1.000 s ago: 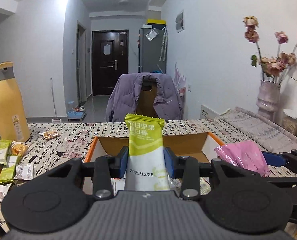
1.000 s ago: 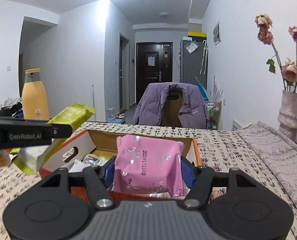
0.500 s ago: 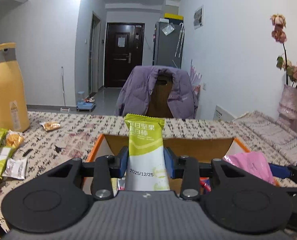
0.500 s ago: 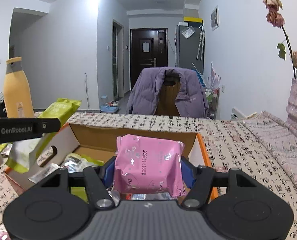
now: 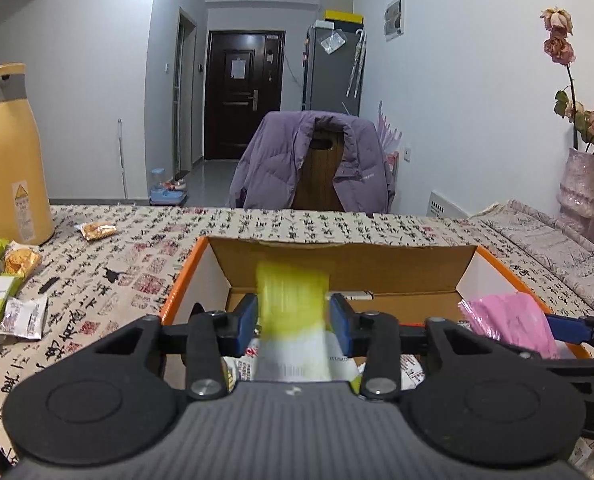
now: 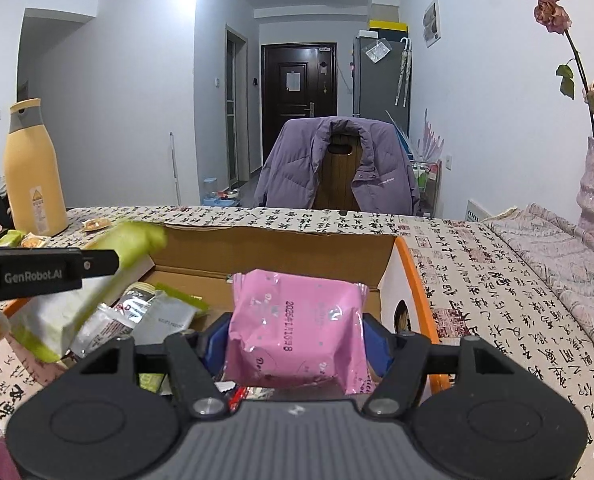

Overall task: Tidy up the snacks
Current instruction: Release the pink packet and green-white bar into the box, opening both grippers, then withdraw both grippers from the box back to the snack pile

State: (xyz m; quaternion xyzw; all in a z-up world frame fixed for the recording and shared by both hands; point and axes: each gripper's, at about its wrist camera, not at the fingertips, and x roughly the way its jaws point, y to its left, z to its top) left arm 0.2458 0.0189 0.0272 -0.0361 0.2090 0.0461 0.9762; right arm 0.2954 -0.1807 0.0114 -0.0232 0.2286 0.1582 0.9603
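Snacks over an open cardboard box (image 5: 339, 258) on a patterned tablecloth (image 5: 137, 276). Left gripper (image 5: 293, 320): jaws opening, a green bar wrapper (image 5: 291, 300) between them, motion-blurred, gaps showing beside the blue pads. Right gripper (image 6: 297, 336): jaws opening, a pink packet (image 6: 297, 328) between the pads; contact cannot be told. More packets lie in the box at 9 o'clock of the pink one. Yellow bottle (image 5: 11, 156) stands at 10 o'clock, loose snack packets (image 5: 5, 280) beside it.
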